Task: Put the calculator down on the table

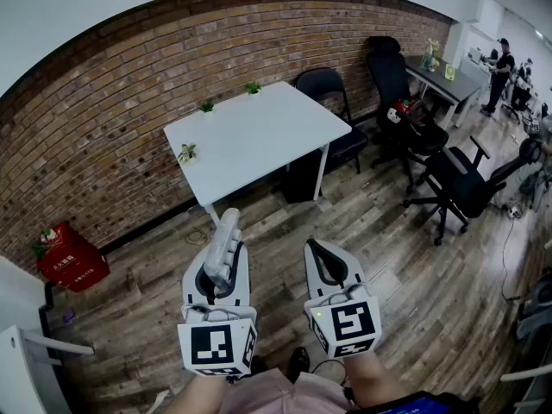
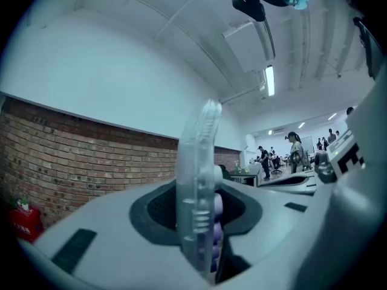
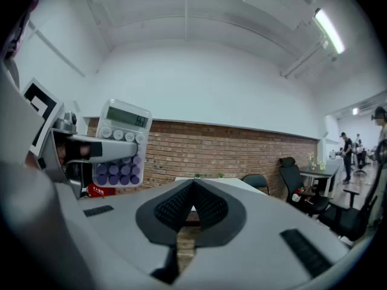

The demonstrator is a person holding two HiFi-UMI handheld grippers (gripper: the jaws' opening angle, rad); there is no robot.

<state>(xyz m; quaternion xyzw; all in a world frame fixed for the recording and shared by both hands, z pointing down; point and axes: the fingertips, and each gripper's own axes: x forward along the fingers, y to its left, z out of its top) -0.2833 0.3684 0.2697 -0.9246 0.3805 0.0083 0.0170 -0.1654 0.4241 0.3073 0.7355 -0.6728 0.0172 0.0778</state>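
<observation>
Left tool is clamped on the calculator, gripping it edge-on so it stands upright between the jaws, purple keys turned toward the right side. It's held out level in front of the person, above the wooden floor. Right tool sits just beside it, near level, jaws pressed together on nothing. The white surface stands ahead by the brick wall, well apart from both.
</observation>
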